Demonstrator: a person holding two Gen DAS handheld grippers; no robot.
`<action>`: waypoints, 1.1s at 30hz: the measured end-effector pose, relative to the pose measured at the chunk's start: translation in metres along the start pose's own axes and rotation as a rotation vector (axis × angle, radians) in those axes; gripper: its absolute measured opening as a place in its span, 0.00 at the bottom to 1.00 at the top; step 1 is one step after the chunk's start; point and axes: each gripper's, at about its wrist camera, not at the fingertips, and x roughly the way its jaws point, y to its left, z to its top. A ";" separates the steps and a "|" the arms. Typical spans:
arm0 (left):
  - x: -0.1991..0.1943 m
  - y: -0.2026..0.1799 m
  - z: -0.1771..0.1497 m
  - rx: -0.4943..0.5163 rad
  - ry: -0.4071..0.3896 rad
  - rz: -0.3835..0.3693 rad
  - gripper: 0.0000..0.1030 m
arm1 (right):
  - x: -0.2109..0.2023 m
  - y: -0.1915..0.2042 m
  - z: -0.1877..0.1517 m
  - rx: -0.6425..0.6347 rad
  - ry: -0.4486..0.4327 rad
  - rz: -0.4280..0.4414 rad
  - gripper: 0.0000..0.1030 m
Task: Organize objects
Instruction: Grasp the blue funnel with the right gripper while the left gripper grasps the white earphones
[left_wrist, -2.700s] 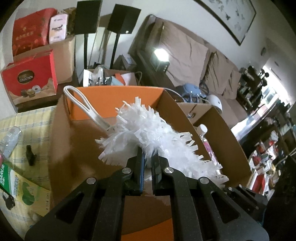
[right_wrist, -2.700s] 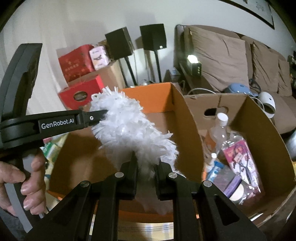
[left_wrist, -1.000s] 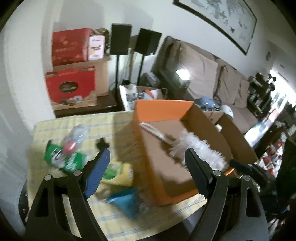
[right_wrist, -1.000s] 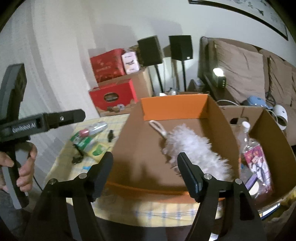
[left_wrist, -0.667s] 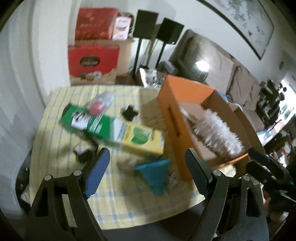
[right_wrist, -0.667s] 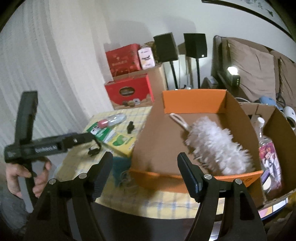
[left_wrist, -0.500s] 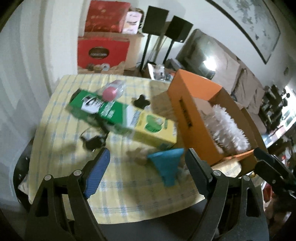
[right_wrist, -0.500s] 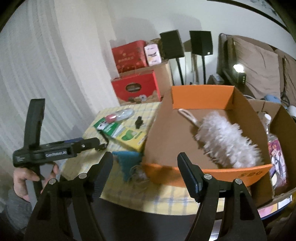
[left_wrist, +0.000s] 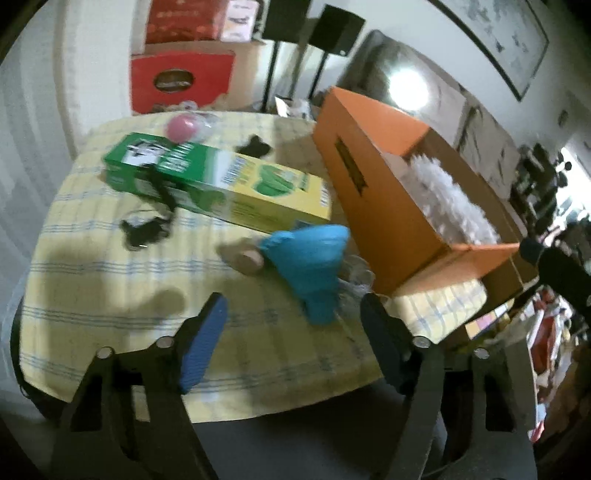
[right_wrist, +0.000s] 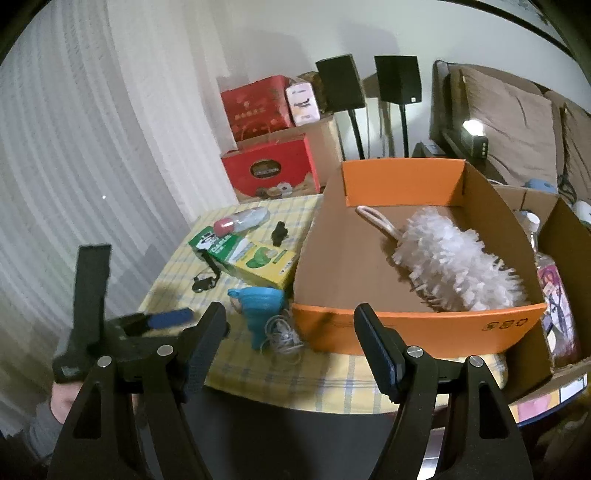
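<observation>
A white fluffy duster lies inside the orange cardboard box on the yellow checked table. Left of the box lie a green and yellow carton, a blue funnel, a bundle of white cord and a black clip. My left gripper hovers low over the table's near edge just short of the funnel; its jaws are closing with nothing between them. My right gripper stands open and empty in front of the box.
A pink-capped clear bottle and a small black piece lie at the table's far side. A second cardboard box with bottles stands right of the orange one. Red gift boxes, two speakers and a sofa stand behind.
Both grippers let go of the duster, which now lies in the orange box, and drew back. The left gripper swung left and dropped toward the funnel, and its jaws have narrowed a little.
</observation>
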 end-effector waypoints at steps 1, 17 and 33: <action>0.004 -0.005 0.000 0.006 0.007 -0.008 0.59 | -0.002 -0.002 0.000 0.004 -0.004 -0.003 0.72; 0.045 -0.053 -0.001 0.090 0.064 0.036 0.16 | -0.012 -0.028 -0.007 0.061 -0.011 -0.028 0.72; -0.017 -0.035 0.011 -0.001 -0.060 -0.094 0.03 | -0.012 -0.028 -0.009 0.065 -0.007 -0.006 0.72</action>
